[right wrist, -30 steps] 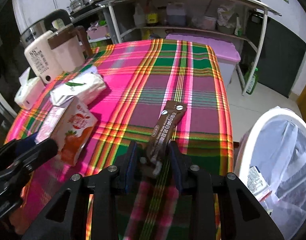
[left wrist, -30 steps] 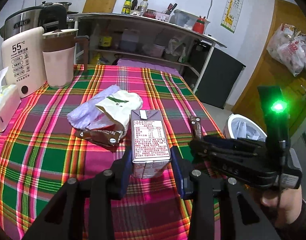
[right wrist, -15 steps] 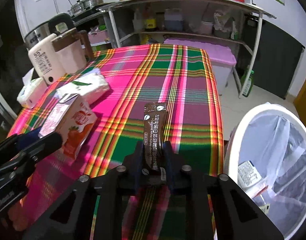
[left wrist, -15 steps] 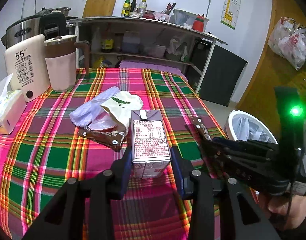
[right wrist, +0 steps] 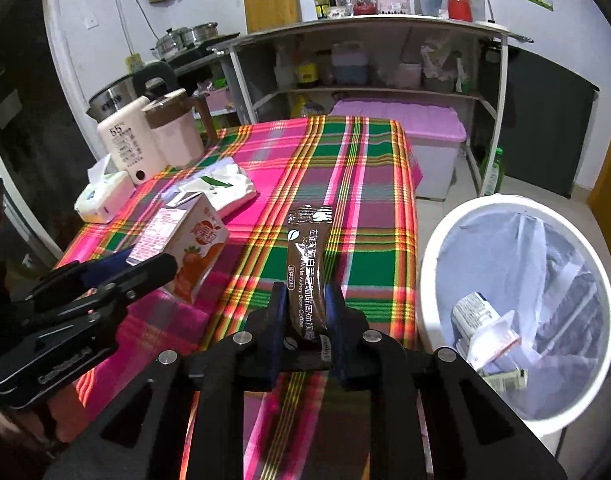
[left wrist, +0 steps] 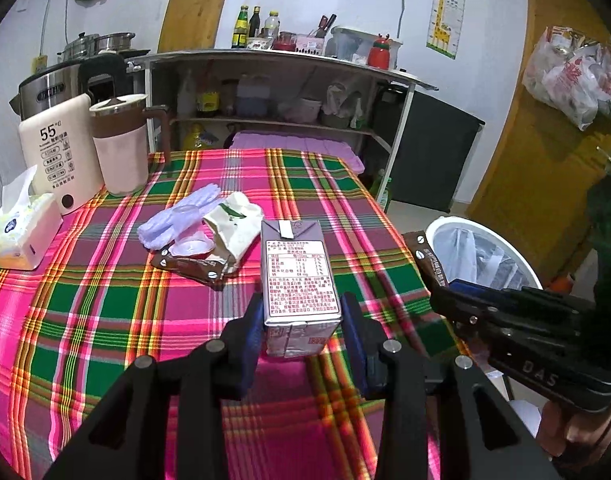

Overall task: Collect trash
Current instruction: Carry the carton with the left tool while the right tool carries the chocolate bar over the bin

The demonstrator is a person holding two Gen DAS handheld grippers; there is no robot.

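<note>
My left gripper (left wrist: 301, 324) is shut on a juice carton (left wrist: 299, 280), held above the plaid tablecloth; the carton (right wrist: 185, 240) shows its orange strawberry side in the right wrist view, between the left gripper's fingers (right wrist: 145, 272). My right gripper (right wrist: 307, 308) is shut on a brown coffee sachet (right wrist: 307, 268), lifted off the cloth; that sachet (left wrist: 429, 260) pokes out of the right gripper (left wrist: 445, 292) in the left wrist view. A white bin (right wrist: 517, 312) with a clear liner and some trash inside stands on the floor to the right of the table. More wrappers (left wrist: 201, 236) lie mid-table.
A white water dispenser (left wrist: 61, 152), a pink jug (left wrist: 121, 144) and a tissue pack (left wrist: 21, 232) stand at the table's left. Behind the table a shelf unit (right wrist: 365, 60) holds bottles and boxes, with a purple-lidded box (right wrist: 409, 124) below. The bin (left wrist: 481, 260) sits by the table's right edge.
The right gripper closed on the brown sachet and lifted it off the cloth toward the bin side. The left gripper rose slightly, still holding the carton.
</note>
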